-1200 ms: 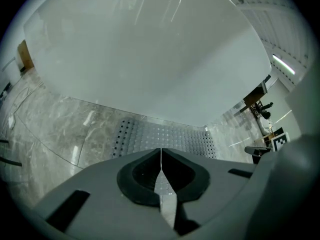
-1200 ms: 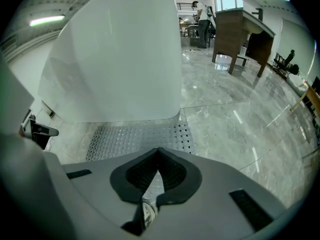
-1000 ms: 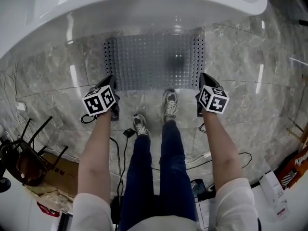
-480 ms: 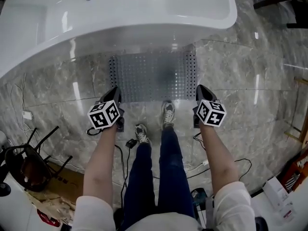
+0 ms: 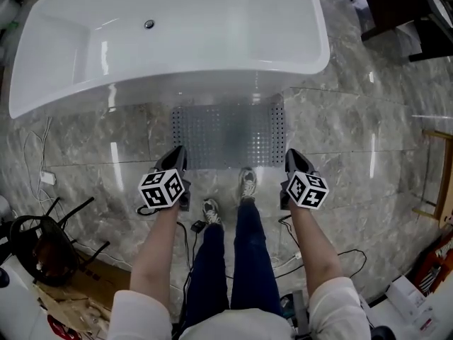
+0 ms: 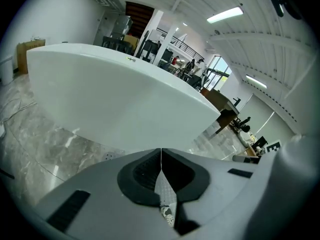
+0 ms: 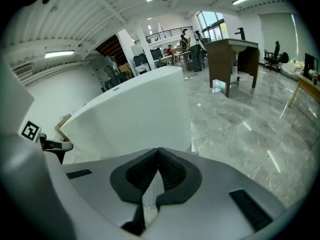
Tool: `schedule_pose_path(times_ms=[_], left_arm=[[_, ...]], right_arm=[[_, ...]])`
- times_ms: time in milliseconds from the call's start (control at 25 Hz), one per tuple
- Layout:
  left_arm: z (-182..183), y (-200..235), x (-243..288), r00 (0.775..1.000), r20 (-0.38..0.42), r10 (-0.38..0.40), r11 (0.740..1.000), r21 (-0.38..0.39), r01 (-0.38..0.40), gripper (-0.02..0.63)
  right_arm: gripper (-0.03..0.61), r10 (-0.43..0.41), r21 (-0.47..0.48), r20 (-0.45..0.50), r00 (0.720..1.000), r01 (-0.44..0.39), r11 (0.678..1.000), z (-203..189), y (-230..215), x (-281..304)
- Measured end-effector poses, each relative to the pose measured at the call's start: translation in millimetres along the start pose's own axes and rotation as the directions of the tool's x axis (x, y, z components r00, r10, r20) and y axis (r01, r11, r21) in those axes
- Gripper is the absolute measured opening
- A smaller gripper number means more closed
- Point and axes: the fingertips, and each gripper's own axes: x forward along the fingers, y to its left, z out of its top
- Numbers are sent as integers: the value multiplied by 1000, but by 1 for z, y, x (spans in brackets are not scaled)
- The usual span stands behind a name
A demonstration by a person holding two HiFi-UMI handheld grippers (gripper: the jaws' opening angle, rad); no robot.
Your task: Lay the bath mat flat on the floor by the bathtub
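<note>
- Plainly, the left gripper [image 5: 177,151] has its jaws pressed together, with nothing caught in the seam. The right gripper [image 5: 290,154] is the same, closed and empty.
- Each one hangs over a near corner of the bath mat [image 5: 228,134]. The mat lies spread flat on the floor [image 5: 340,133], its far edge against the foot of the bathtub [image 5: 212,83].
- One shoe [image 5: 247,183] stands right at the mat's near edge. A careless step forward could kick that edge up into a fold.
- The stone floor looks glossy, so I judge a nudge could slide the mat askew from the tub.
- Loose cables [image 5: 196,227] lie on the floor around the feet. Backing away could snag one and cause a trip.
- The only printing is the black-and-white square markers on each gripper's cube [image 5: 163,188]. No brand, label or word can be read on the mat or tub.
</note>
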Motion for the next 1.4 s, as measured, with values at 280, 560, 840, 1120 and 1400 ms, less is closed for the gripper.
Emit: schedule_pose_path(times_ms=[280,560,840,1120,1400], left_arm=[[33,-22,-58,998,63,-31,999,14,30,35],[62,-41,-107,994,100,-51,998,43,47,35],[75,-74,-152,994,90,-61,984,174,45,34],[86,-107,-190,988,114,-103,973,216,76,34],[91,-130,-239,976,151,-156,966,232,118,34]], right_arm=[[29,33,0,63,997,-33,999,39,37,-52],[29,52,32,118,992,-56,998,68,67,-97],[29,77,16,184,980,-81,997,99,95,-148],[29,91,-33,219,972,-85,996,112,107,-195],[29,103,-66,280,954,-88,994,127,122,-248]])
